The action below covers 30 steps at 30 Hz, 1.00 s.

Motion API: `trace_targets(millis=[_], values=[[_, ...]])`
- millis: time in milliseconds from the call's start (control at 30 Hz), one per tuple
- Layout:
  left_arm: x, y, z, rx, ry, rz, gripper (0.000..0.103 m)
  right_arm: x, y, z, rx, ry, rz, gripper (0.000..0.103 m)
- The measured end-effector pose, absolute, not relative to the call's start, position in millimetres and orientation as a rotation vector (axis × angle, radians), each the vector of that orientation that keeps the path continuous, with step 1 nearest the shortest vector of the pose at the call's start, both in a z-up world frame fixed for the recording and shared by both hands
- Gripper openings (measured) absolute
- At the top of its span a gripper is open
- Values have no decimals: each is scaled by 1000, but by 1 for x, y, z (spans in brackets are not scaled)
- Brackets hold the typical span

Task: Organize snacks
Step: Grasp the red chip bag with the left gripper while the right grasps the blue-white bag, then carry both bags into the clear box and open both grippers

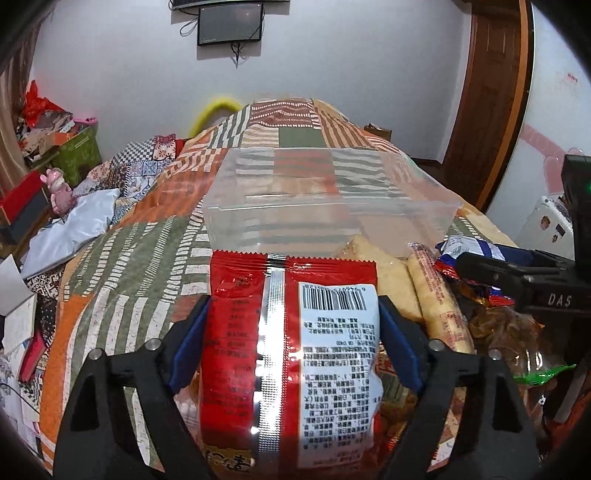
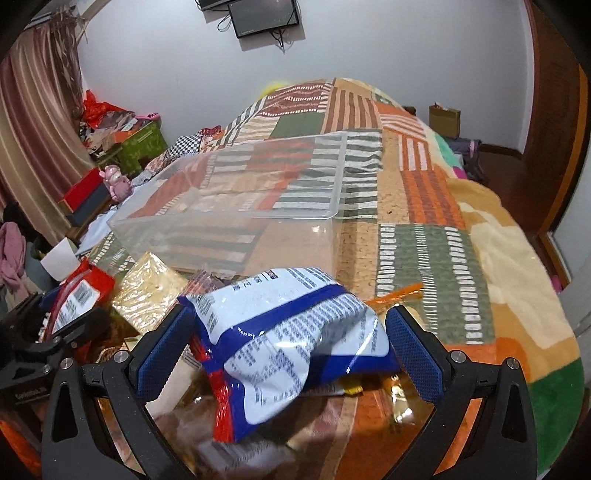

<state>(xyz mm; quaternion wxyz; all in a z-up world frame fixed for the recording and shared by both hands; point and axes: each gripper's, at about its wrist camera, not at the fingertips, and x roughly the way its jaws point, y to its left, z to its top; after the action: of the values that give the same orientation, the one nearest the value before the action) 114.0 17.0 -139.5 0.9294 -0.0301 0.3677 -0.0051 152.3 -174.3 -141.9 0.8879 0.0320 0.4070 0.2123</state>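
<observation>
A red snack packet (image 1: 236, 332) with a white barcode label lies between the blue pads of my left gripper (image 1: 293, 301), which press on both of its sides. A blue-and-white snack bag (image 2: 295, 339) lies between the jaws of my right gripper (image 2: 290, 312), which stands open around it with small gaps at the pads. Both sit over a heap of snacks: a pale yellow pack (image 1: 391, 280) (image 2: 151, 291) and a long roll pack (image 1: 439, 306). Just beyond stands an empty clear plastic bin (image 1: 229, 218) (image 2: 221, 221). The red packet (image 2: 81, 291) shows at the left of the right wrist view.
Everything rests on a bed with a patchwork quilt (image 1: 140, 258) (image 2: 436, 206). To the left are a pink toy (image 1: 59, 192), red and green boxes (image 2: 140, 144) and clutter. A wooden door (image 1: 491, 92) is at the right, a dark screen (image 1: 231, 24) on the far wall.
</observation>
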Motion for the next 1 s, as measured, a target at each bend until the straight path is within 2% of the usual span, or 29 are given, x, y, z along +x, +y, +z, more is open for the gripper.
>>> trace_targets(millis=[300,567,767,833,1000], values=[[111,23,-134,-82,738,-25,67,151,-184,-148,91,897,477,103],[108,24,-127,-102,717,-31,64,153,-182,-149,52,883,468,101],[102,25,-114,-100,678,-33,64,149,-188,-143,67,857,454,87],[102,26,-109,-107,666,-34,64,148,-188,-140,61,848,455,77],[102,28,-95,-120,633,-30,64,145,-188,-134,51,819,453,69]])
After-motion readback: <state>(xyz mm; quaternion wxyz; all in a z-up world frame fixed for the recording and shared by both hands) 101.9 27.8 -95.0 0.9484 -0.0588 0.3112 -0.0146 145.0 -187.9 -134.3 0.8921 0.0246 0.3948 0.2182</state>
